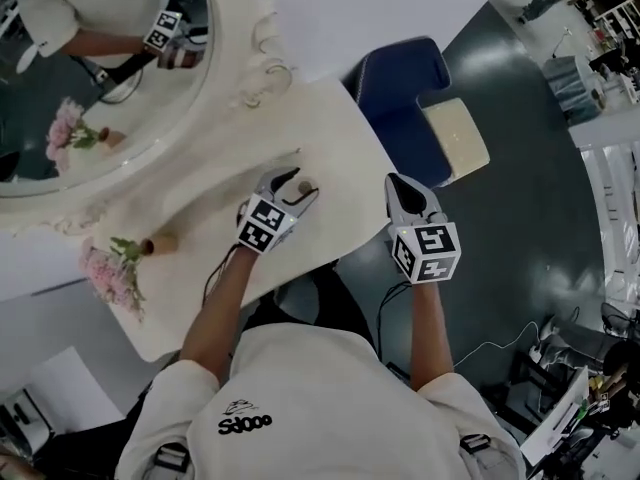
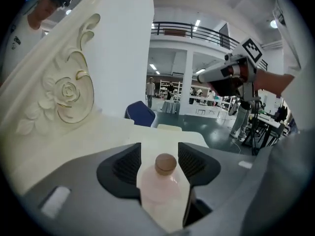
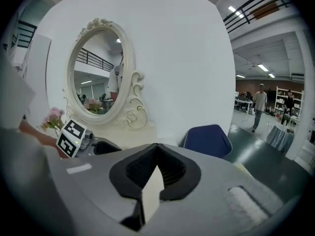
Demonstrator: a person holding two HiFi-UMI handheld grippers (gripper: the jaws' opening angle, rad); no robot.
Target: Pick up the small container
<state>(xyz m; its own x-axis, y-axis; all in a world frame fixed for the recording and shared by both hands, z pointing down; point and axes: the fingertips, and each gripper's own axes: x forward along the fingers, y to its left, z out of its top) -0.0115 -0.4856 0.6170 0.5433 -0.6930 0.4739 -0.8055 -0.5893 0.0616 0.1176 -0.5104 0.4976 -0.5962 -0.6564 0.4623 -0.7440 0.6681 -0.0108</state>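
Note:
The small container is a pale pink bottle with a brown cap. It stands upright on the cream dressing table, between the jaws of my left gripper. Those jaws stand wide apart, and a gap shows on each side of the cap. In the head view the container sits at the tip of the left gripper, near the table's right edge. My right gripper hovers off the table's edge over the floor, shut and empty. In its own view the right gripper shows its tips meeting.
An oval mirror in an ornate cream frame stands at the back of the table. A small vase of pink flowers lies to the left. A blue chair stands beyond the table's right edge, over the dark floor.

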